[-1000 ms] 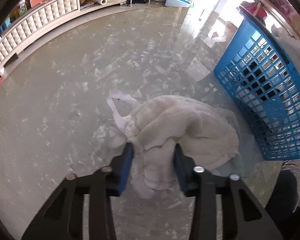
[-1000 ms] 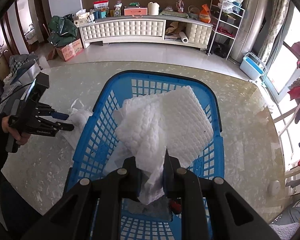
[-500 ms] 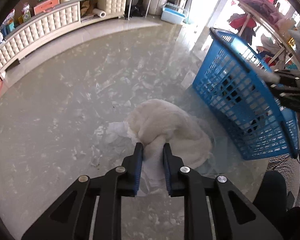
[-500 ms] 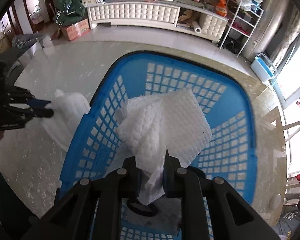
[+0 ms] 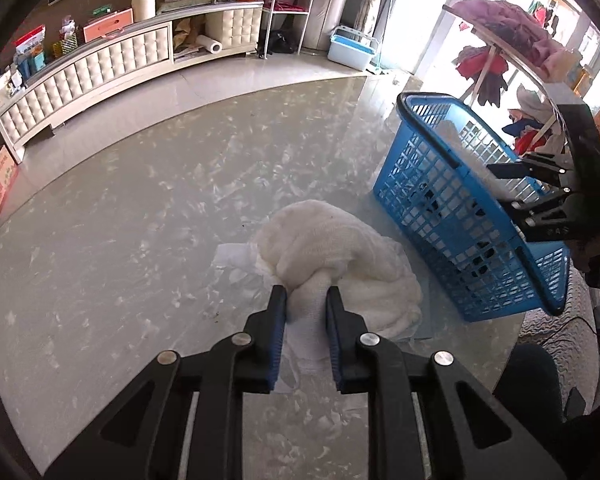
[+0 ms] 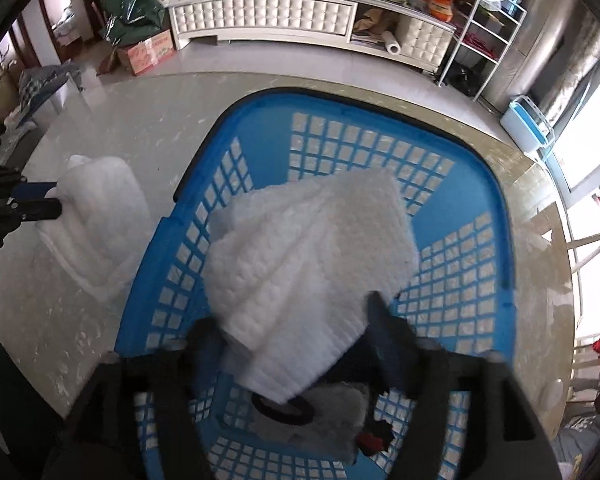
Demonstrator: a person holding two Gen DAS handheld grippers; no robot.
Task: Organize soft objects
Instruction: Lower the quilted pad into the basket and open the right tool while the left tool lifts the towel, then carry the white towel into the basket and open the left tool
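My left gripper (image 5: 306, 300) is shut on a bunched cream-white cloth (image 5: 336, 248) that rests on the marble table, left of the blue basket (image 5: 460, 216). It also shows in the right wrist view, where the cloth (image 6: 100, 216) lies beside the basket (image 6: 204, 216). My right gripper (image 6: 296, 316) is open above the basket. A white quilted cloth (image 6: 312, 264) sits loose between its spread jaws, dropping into the basket.
Dark items (image 6: 284, 408) and a red bit (image 6: 374, 440) lie on the basket floor. The round marble table (image 5: 120, 220) ends near the basket. A white cabinet (image 5: 100, 68), shelves (image 6: 484, 28) and a clothes rack (image 5: 500, 36) stand beyond.
My left gripper closed on the cream cloth and bunched it up. My right gripper opened and let go of the quilted cloth over the basket.
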